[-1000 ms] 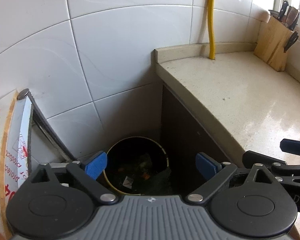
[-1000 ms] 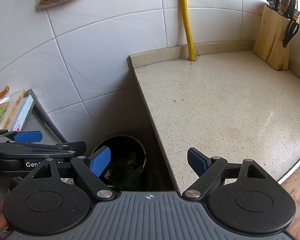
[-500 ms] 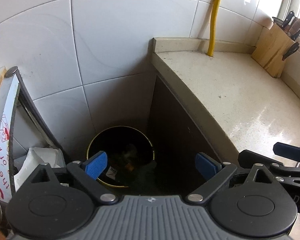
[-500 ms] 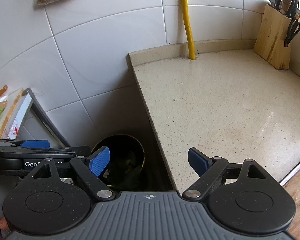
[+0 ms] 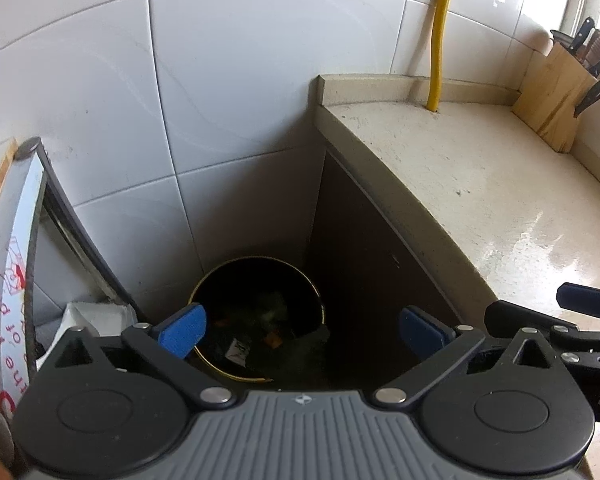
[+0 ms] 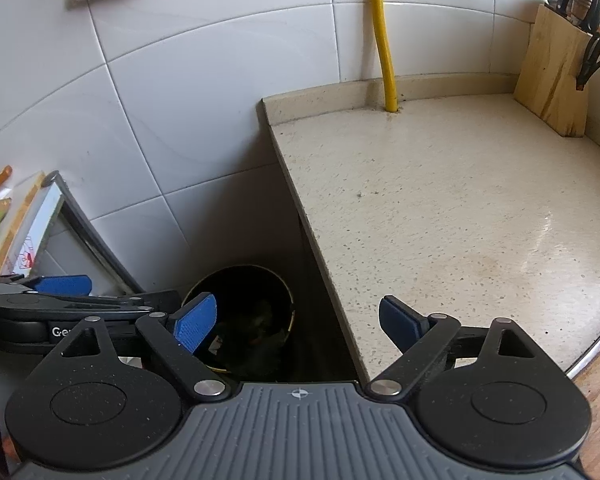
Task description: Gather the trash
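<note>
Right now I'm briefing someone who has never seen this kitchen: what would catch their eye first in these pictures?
First, the dark round trash bin down in the gap between the tiled wall and the counter, with scraps already inside. Both the left gripper and the right gripper hang open and empty above it. Then the yellow pipe rising from the counter's back edge, and the wooden knife block in the far right corner.

Home kitchen — tiled wall, stone countertop, knife block
</note>
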### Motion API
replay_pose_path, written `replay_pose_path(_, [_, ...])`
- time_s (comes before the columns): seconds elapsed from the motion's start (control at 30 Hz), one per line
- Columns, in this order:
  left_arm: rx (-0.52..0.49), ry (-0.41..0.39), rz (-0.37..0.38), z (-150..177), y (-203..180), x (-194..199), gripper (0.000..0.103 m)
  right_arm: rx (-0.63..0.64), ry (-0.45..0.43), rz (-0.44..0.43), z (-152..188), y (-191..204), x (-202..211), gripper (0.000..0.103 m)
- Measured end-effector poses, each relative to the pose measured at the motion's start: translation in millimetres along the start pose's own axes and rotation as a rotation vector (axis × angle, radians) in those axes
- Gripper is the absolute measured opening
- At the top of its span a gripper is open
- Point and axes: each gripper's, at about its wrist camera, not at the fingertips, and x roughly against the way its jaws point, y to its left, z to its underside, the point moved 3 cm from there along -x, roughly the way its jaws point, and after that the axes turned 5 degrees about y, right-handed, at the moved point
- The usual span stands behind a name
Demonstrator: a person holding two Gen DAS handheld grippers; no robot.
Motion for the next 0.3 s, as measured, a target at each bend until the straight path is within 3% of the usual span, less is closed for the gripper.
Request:
replay_pose_path(0.13, [-0.012,-0.021,-0.008,-2.1,1.3,0.6,0.102,0.0,-0.001,0.003,-1.4,1.6,-0.7,0.092])
replay_pose_path(0.3, [-0.015,0.009,-0.006,-4.1,3.2,-3.9,0.102,-0.004,0.0,0.007,-1.8,1.8,-1.7,0.093])
